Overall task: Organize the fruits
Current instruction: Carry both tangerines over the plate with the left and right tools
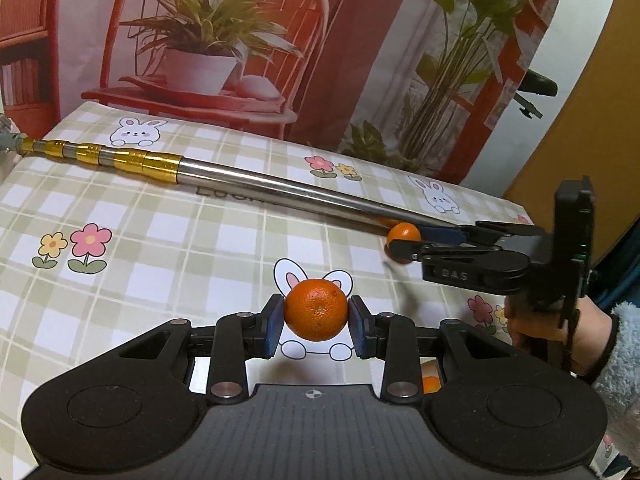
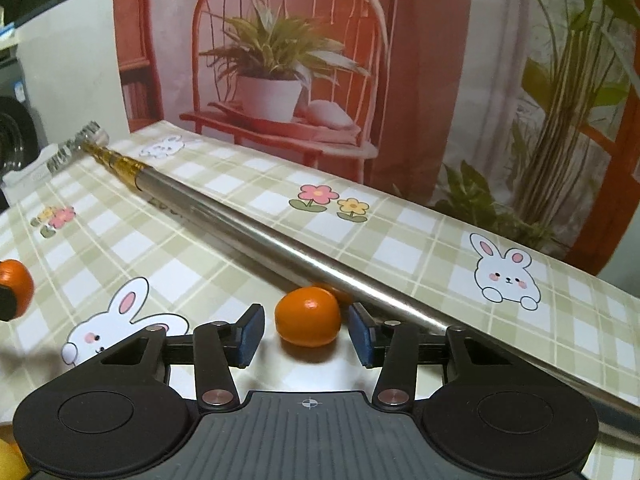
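Left tongs (image 1: 316, 326) level, gripping mandarin (image 1: 316, 309), right tongs (image 2: 306, 330) open, low around tangerine (image 2: 307, 317)

Left tool (image 1: 316, 326): points forward and level over the table (image 1: 168, 240); its two blue pads (image 1: 273, 330) press the sides of an orange (image 1: 316, 309), which is lifted clear of the surface.
Right tool (image 2: 306, 330): low over the table, its fingers spread apart; a second orange (image 2: 307, 322) lies between the blue pads (image 2: 251, 334), with a gap on both sides, resting on the table.
Right tool from the left wrist view (image 1: 404, 250): reaches in from the right edge, roughly level, fingertips around the far orange.
Right hand (image 1: 536, 320): wrapped around the black handle below the tool body.
Sleeve (image 1: 618, 356): fuzzy pale blue, covers the wrist.
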A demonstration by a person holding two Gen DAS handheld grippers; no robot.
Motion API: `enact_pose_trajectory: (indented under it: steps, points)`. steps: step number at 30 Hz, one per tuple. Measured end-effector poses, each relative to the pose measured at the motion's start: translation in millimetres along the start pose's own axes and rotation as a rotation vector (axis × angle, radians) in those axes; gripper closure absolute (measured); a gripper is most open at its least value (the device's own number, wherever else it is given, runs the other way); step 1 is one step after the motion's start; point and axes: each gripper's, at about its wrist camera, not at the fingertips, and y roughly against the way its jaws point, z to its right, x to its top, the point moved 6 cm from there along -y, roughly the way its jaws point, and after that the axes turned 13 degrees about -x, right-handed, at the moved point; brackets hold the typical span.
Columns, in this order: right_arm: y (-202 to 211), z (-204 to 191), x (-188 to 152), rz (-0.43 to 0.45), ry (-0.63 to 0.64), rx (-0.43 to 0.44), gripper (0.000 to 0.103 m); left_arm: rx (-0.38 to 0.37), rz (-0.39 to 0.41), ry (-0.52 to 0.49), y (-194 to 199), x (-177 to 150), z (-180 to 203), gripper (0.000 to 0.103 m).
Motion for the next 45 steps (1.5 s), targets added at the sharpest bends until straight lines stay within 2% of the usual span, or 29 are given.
enact_pose_trajectory:
  steps: [7,9,19,32,45]
  points:
    - [-4.0,-4.4,0.9,0.007,0.029,-0.006,0.064,-0.004,0.001,-0.002,2.1,-1.1,2.9,0.067]
    - [-4.4,-4.5,1.1,0.006,0.033,-0.008,0.068,-0.003,0.0,-0.007,2.2,-1.4,4.4,0.067]
    - [17.1,3.3,3.5,0.032,-0.017,0.018,0.069,0.001,0.006,-0.029,10.1,-1.9,11.3,0.067]
    - [102.5,6.6,3.4,0.131,-0.11,0.073,0.069,-0.005,0.029,-0.074,38.0,-7.4,33.2,0.067]
    - [199.3,-7.2,-35.5,0.227,-0.165,0.096,0.069,-0.057,-0.022,-0.126,56.1,-38.6,65.7,0.067]
